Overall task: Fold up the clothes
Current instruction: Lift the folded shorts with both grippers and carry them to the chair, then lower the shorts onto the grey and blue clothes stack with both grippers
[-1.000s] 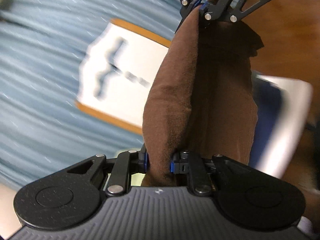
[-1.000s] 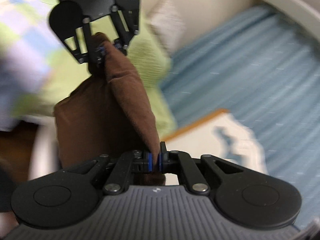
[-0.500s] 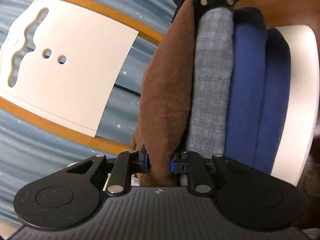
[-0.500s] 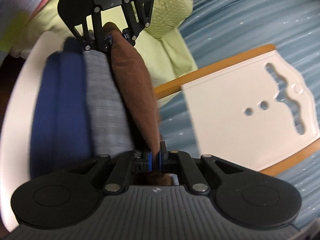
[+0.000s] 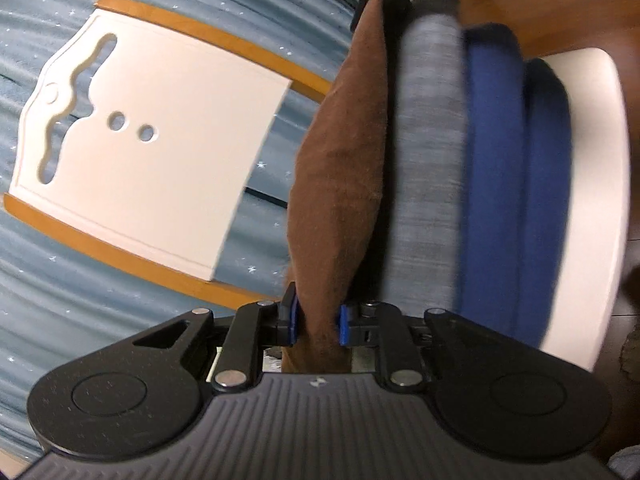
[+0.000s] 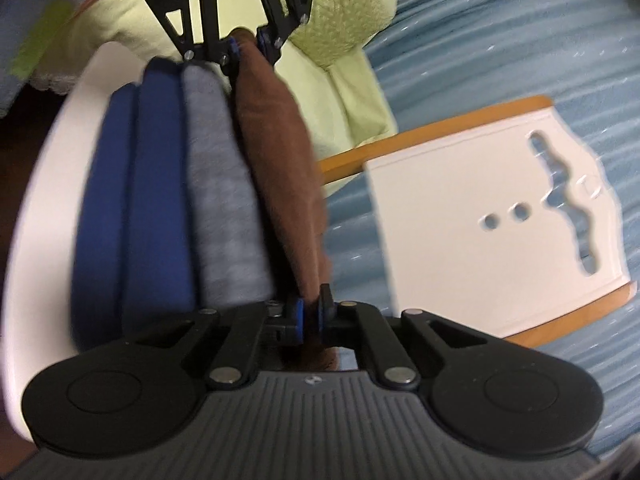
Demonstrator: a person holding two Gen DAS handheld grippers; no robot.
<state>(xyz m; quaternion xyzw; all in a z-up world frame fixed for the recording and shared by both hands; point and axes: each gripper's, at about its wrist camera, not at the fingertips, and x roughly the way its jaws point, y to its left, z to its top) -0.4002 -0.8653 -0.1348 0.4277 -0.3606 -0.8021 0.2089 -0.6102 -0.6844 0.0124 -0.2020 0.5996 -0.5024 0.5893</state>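
Left gripper [image 5: 316, 326] and right gripper [image 6: 310, 314], each clamped on opposite ends of folded brown cloth [image 5: 340, 168].

This looks like a bedroom in a home. The landmark is a white plastic folding board with orange side flaps [image 5: 152, 152], lying flat on a ribbed blue bedspread flecked with small white stars [image 5: 60, 288] that stretches all around it. Just beside the board stands a white rounded seat or stool [image 6: 48, 184] stacked with folded blue and grey clothes [image 6: 160, 184]. Beyond it lies a quilted lime-green blanket [image 6: 344, 12], with brown wooden floor [image 5: 560, 12] past the seat.
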